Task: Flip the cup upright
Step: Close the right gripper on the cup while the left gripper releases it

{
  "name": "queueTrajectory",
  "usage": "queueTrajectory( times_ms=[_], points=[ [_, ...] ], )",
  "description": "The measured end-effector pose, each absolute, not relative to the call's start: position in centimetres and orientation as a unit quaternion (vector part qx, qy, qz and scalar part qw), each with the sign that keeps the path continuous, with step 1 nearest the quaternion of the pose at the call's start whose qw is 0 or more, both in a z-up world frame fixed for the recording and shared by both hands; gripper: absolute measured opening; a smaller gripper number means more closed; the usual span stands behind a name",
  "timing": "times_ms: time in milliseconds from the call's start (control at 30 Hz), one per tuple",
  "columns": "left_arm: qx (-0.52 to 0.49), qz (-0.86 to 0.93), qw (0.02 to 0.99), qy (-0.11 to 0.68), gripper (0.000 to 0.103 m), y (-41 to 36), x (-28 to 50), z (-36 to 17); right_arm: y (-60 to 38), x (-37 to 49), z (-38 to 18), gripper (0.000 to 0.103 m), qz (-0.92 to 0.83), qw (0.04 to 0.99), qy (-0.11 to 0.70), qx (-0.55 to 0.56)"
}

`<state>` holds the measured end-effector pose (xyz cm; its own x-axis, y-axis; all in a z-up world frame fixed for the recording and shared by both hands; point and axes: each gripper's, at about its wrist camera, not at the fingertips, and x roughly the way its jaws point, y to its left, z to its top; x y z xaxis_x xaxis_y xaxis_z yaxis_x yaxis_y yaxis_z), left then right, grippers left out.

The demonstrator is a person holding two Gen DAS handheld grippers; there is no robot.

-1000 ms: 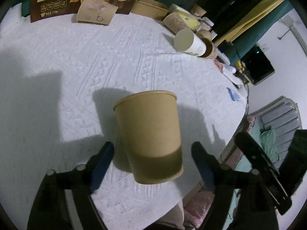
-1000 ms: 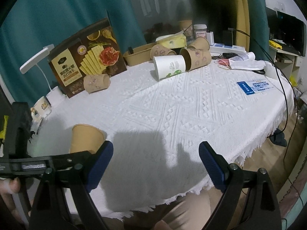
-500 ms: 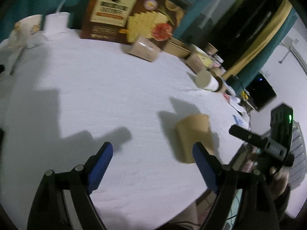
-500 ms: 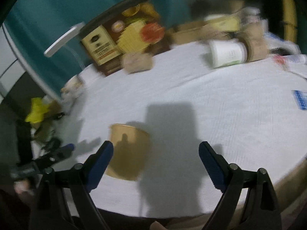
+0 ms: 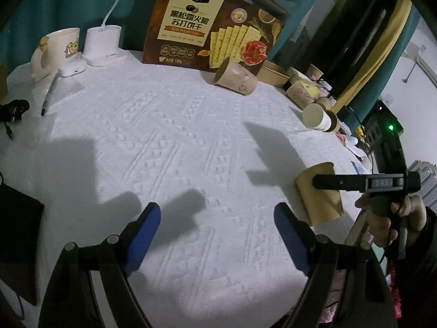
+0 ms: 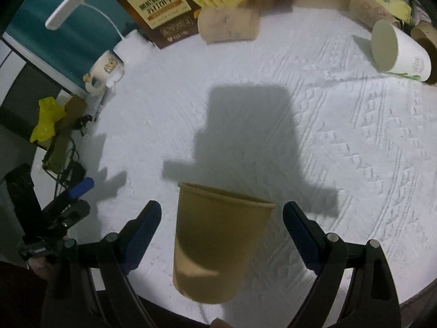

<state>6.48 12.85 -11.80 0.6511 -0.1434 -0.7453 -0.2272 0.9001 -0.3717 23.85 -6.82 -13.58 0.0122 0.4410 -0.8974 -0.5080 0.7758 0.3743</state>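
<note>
The brown paper cup [image 6: 218, 243] stands mouth-down on the counter [image 6: 341, 142], far from the cracker box [image 5: 215, 24]. It has passed from between the left gripper [image 5: 218, 235] jaws to between the right gripper [image 6: 222, 232] jaws. Both jaws are released; the flip remains undone.

In the left wrist view the right gripper's [image 5: 322, 181] black bar crosses the kraft cup [image 5: 319, 199], hiding part of its wall. In the right wrist view the cracker box [image 6: 164, 2] is cut off by the top edge, and the white cup's [image 6: 398, 52] green print at upper right is too small to read.
</note>
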Motion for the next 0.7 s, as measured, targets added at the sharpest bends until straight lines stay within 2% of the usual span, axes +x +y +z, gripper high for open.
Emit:
queueTrajectory(
  times_ms=[33,100,700],
  points=[
    [-0.223,0.022,0.881,0.417,0.085,13.1,6.4,-11.9,-6.5,23.8,-13.7,0.087,0.334,0.71,0.62,-0.033],
    [-0.226,0.018,0.881,0.416,0.085,13.4,6.4,-11.9,-6.3,23.7,-13.8,0.068,0.332,0.708,0.621,-0.045],
    [-0.227,-0.004,0.875,0.427,0.085,13.4,5.9,-12.5,-5.9,25.6,-10.9,0.067,0.297,0.774,0.554,-0.075]
  ],
)
